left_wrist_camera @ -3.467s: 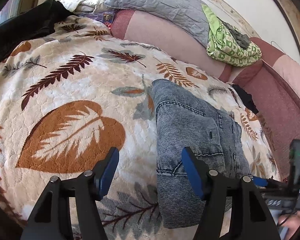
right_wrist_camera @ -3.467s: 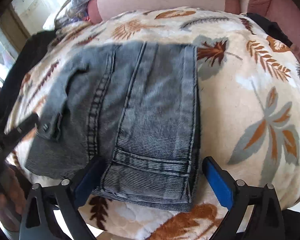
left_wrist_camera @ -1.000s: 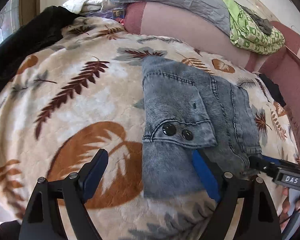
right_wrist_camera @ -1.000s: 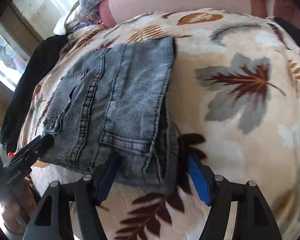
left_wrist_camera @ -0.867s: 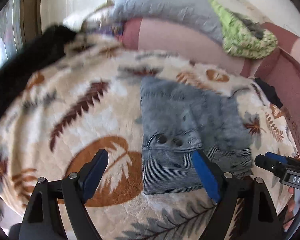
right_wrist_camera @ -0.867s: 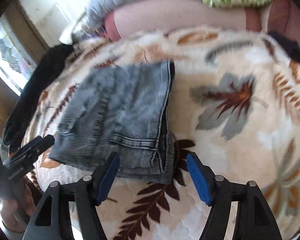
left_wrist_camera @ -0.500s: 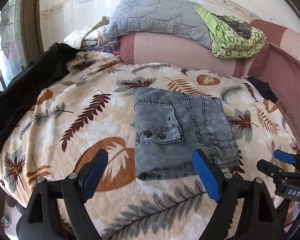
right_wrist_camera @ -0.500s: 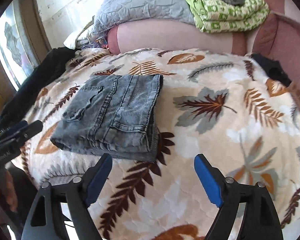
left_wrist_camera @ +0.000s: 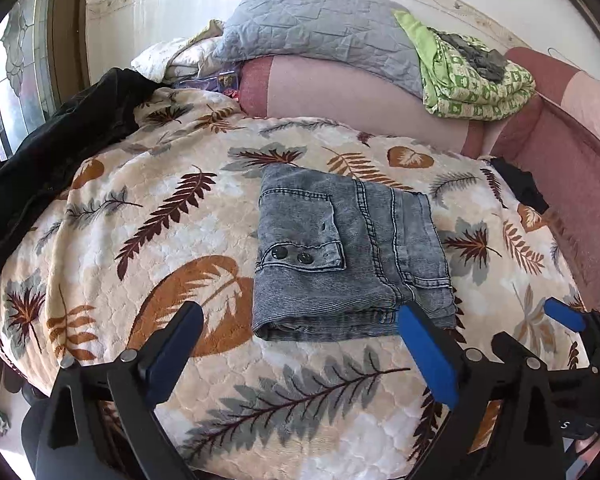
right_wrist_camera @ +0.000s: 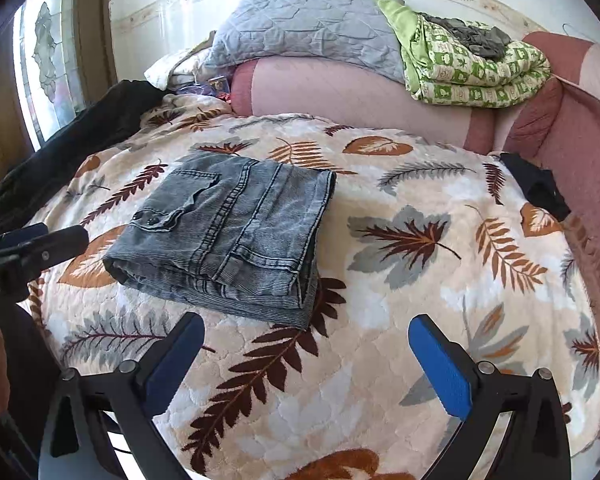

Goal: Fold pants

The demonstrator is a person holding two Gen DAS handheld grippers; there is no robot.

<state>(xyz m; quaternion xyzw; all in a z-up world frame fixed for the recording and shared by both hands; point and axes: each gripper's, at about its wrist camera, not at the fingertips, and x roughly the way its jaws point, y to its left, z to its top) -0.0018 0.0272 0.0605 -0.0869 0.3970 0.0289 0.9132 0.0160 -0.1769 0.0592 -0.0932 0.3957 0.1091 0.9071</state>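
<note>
We see the grey denim pants (left_wrist_camera: 350, 256) folded into a compact stack mid-blanket (left_wrist_camera: 140, 216), toward its near edge. Both the left gripper (left_wrist_camera: 300, 352) and the right gripper (right_wrist_camera: 306, 364) have just spread wide, empty. Thick, limp denim; best grasped at the layered near edge.

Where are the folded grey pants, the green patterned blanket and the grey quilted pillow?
folded grey pants (left_wrist_camera: 352, 256), left wrist view, middle of the top layer.
green patterned blanket (right_wrist_camera: 476, 72), right wrist view, folded front side.
grey quilted pillow (left_wrist_camera: 320, 28), left wrist view, centre of its face.
</note>
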